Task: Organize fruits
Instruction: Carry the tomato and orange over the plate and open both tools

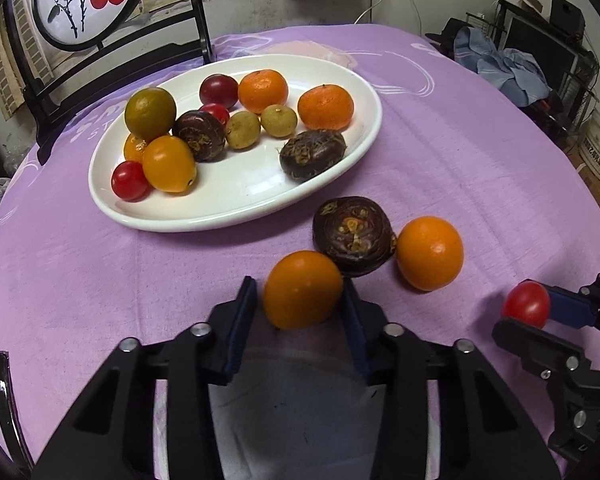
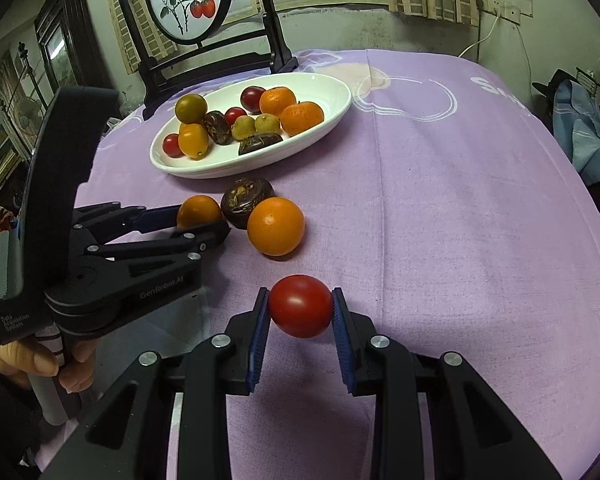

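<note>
Nearest, the left gripper (image 1: pixel 302 300) pinches an orange (image 1: pixel 303 289) on the purple cloth (image 1: pixel 460 152), and the right gripper (image 2: pixel 300 314) pinches a tomato (image 2: pixel 300 306) just above it. Just beyond lie a dark fruit (image 1: pixel 354 235) and another orange (image 1: pixel 429 253), with bare cloth to the right. Farther, the white plate (image 1: pixel 235 208) holds mixed fruit, a painted screen (image 1: pixel 87 0) behind by the wall.

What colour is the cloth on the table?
Light purple with white line patterns; the cloth shows best in the right wrist view.
</note>
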A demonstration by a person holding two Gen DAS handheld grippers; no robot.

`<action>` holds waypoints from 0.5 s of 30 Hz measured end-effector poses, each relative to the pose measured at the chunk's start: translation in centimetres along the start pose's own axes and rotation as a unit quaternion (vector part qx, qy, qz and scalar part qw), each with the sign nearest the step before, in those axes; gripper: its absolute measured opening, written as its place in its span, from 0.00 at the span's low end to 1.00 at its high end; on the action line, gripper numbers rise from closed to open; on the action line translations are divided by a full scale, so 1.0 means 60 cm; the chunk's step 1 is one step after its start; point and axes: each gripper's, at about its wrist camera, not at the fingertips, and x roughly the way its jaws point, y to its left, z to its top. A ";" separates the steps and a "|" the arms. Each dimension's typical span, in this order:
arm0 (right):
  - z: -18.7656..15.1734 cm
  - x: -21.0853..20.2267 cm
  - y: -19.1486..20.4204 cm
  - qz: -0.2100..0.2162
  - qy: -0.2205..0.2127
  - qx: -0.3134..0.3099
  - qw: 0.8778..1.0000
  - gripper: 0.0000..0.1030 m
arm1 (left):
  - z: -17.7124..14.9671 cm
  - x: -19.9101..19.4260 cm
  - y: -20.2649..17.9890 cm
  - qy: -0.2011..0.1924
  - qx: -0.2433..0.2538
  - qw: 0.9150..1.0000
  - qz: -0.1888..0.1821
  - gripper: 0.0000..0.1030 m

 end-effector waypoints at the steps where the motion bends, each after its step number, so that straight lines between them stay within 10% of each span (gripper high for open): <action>1: 0.000 0.000 0.000 0.001 -0.001 -0.001 1.000 0.30 | -0.002 -0.002 0.002 0.002 -0.004 1.000 -0.002 0.35; 15: -0.002 -0.002 0.016 0.004 -0.011 -0.014 1.000 0.30 | -0.055 -0.094 0.066 -0.008 -0.054 0.998 -0.007 0.35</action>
